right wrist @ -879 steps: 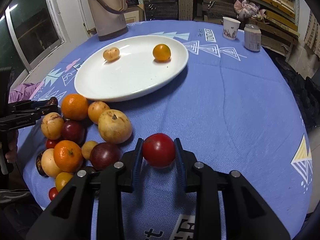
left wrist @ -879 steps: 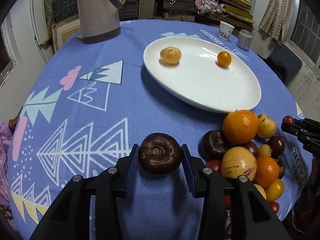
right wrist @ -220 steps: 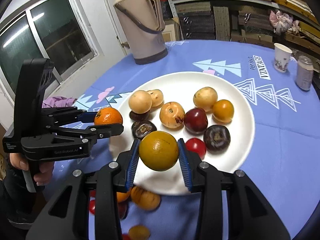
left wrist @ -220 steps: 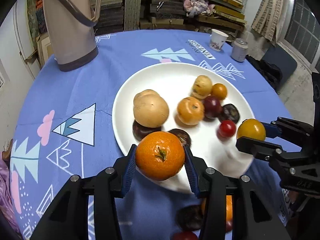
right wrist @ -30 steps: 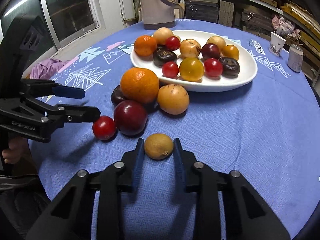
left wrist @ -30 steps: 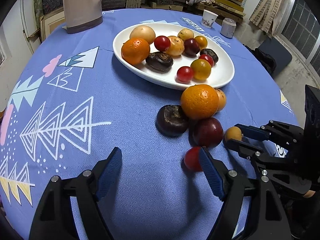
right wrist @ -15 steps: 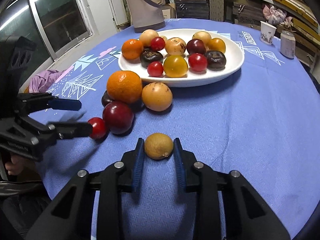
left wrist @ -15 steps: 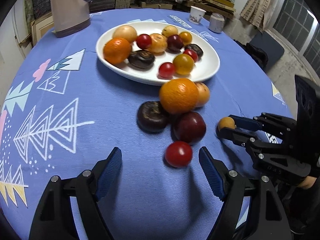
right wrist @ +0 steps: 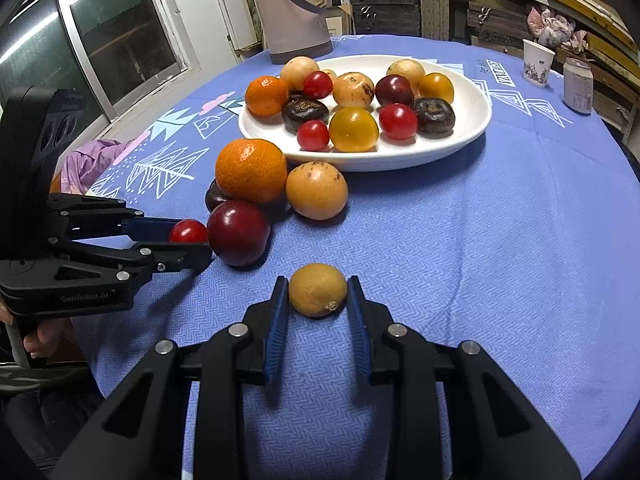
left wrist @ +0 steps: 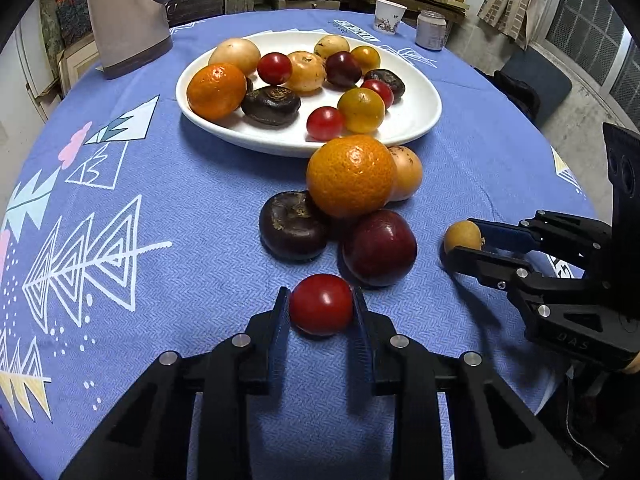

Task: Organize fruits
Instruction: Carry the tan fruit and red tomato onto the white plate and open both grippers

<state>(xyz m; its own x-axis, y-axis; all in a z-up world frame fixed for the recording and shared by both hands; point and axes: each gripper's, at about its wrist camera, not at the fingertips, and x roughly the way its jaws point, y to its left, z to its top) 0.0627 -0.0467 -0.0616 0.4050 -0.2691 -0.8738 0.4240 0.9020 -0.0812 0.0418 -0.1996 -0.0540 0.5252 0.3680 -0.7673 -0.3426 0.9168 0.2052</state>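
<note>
The jug (left wrist: 124, 16) is cut off at the top edge in both views. In the right wrist view, the orange (right wrist: 251, 171) and plum (right wrist: 238, 233) hide most of the dark fruit (right wrist: 215, 196). The can's (right wrist: 577, 87) label is too small to read.

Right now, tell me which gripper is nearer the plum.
Left. The left gripper, around the red tomato, sits right beside the plum; the right gripper grips the yellow fruit farther off.

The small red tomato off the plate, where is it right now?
The small red tomato sits on the tablecloth between the left gripper's fingers, just in front of the dark red plum.
</note>
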